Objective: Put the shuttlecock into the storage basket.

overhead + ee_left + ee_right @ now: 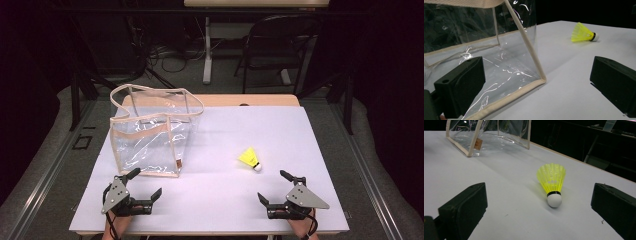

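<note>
item: yellow shuttlecock (249, 158), lying on its side on the white tabletop (215, 200), just ahead of the right gripper (274, 189), jaws standing wide, nothing held. left gripper (146, 183) idling wide beside the clear bag (150, 131). risk: jaws closing on the skirt, likely crushing it or rolling the shuttlecock away.

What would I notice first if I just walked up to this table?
Probably the bright yellow shuttlecock lying on its side on the white table, right of the middle. Next, the see-through bag with cream edges standing at the left. Near the front edge, the left gripper and right gripper wait open.
</note>
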